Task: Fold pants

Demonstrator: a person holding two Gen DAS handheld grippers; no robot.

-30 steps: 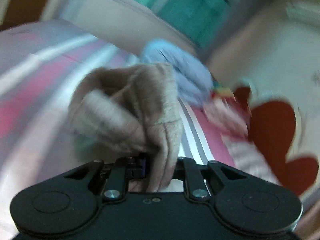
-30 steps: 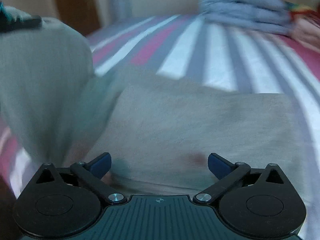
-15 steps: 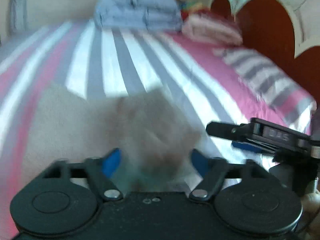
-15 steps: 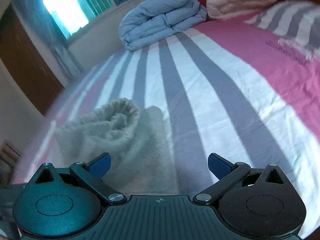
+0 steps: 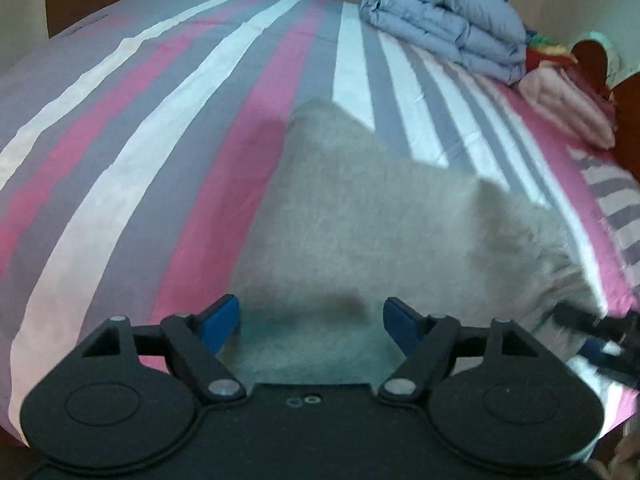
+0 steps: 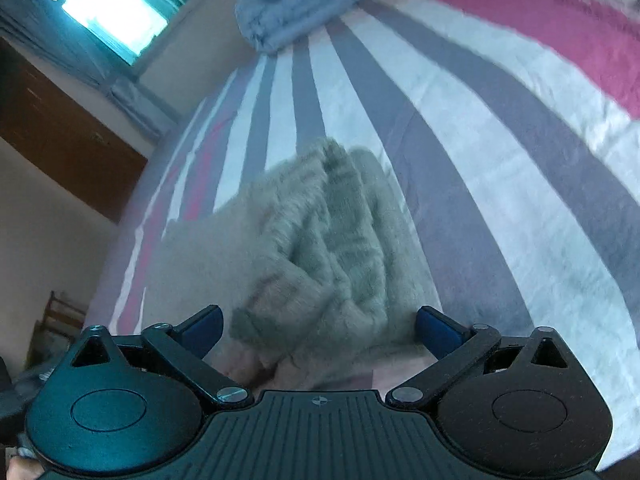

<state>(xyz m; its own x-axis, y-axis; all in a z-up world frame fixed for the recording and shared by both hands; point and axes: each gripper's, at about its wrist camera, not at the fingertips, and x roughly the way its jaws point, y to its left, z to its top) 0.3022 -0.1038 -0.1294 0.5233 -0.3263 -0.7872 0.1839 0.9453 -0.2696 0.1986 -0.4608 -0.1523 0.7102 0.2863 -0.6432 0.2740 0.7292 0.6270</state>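
The fuzzy beige-grey pants (image 5: 360, 216) lie folded flat on the striped bed. My left gripper (image 5: 311, 322) is open and empty, its blue pads just over the near edge of the pants. In the right wrist view the pants (image 6: 320, 240) show a bunched, ribbed waistband end directly ahead. My right gripper (image 6: 319, 330) is open, its pads spread either side of that bunched end, holding nothing. The right gripper also shows in the left wrist view (image 5: 596, 326) at the right edge of the pants.
The bed sheet (image 5: 120, 140) has pink, grey and white stripes. A folded blue quilt (image 5: 448, 20) and a pink blanket (image 5: 568, 100) sit at the far end. A red headboard (image 5: 628, 112) is at right. A wooden wardrobe (image 6: 52, 136) and a window (image 6: 108, 8) stand beyond the bed.
My left gripper has let go of the pants and opened; the lifted part now lies flat. My right gripper has swung round and come close to the bunched waistband end.
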